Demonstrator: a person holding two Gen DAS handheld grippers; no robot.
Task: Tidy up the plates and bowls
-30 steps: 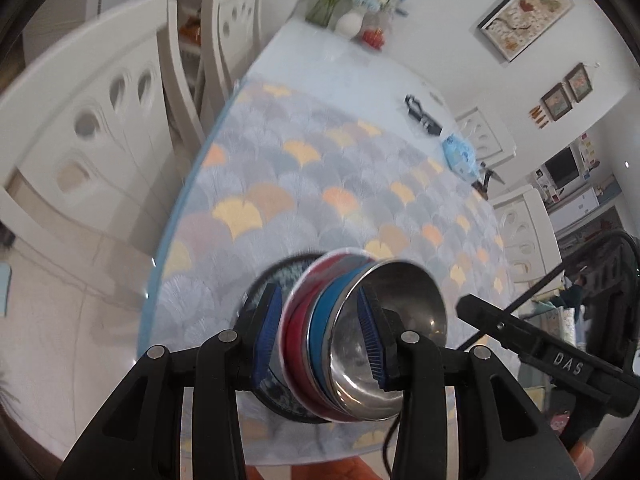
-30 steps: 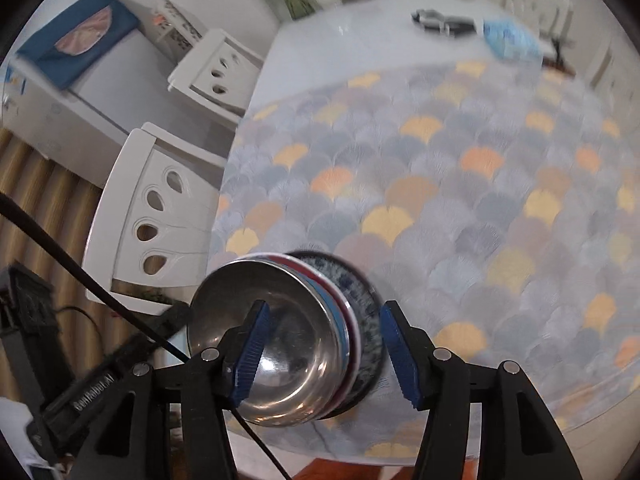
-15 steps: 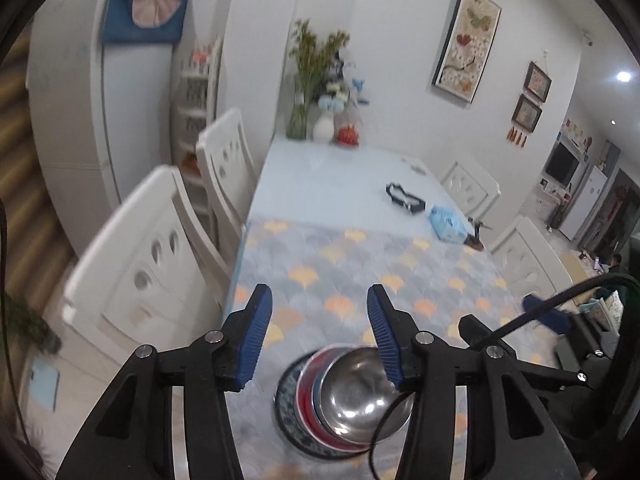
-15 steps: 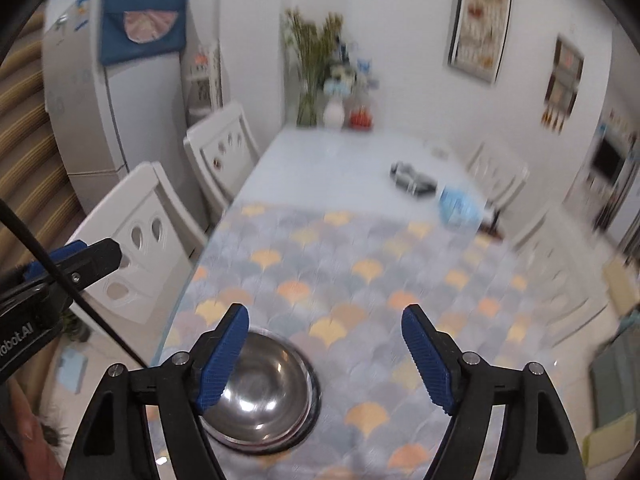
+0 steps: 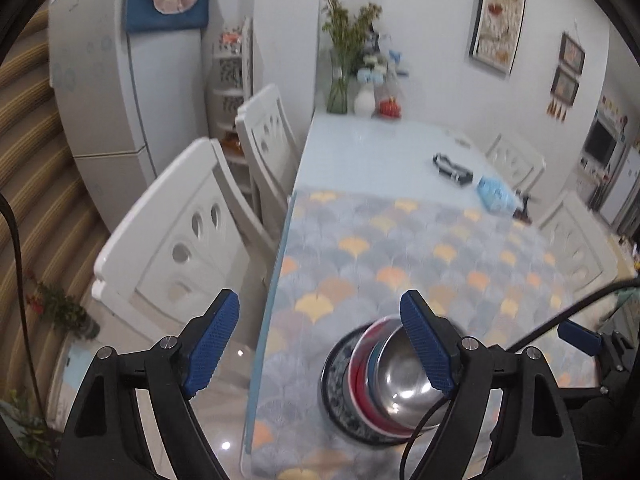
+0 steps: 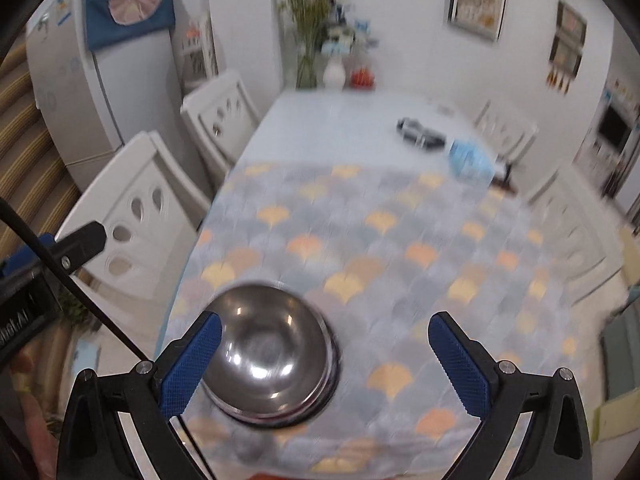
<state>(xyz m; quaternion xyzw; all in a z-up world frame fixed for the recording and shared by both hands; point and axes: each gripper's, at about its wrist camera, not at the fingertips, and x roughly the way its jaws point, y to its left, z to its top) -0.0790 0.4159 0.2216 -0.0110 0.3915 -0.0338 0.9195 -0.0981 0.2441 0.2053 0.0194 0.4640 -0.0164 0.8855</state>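
Note:
A stack of dishes rests on the patterned tablecloth (image 5: 400,248) near the table's left edge. A steel bowl (image 5: 404,376) tops it, over a blue dish (image 5: 374,360), a red dish (image 5: 358,372) and a dark patterned plate (image 5: 332,384). My left gripper (image 5: 320,342) hovers above it, jaws opening with nothing between them; the stack shows past its right finger. My right gripper (image 6: 326,364) is also opening above the steel bowl (image 6: 264,356), pads clear of it. Only the bowl and a dark rim show in the blurred right wrist view.
White chairs (image 5: 180,248) stand along the table's left side, others (image 6: 568,232) on the right. A black object (image 5: 452,166) and a blue packet (image 5: 496,196) lie farther back. Vases with flowers (image 5: 348,76) sit at the far end. A fridge (image 5: 116,92) is at left.
Both grippers let go of the stack's rim, spread their jaws wide and rose, tilting up. The stack stays on the cloth.

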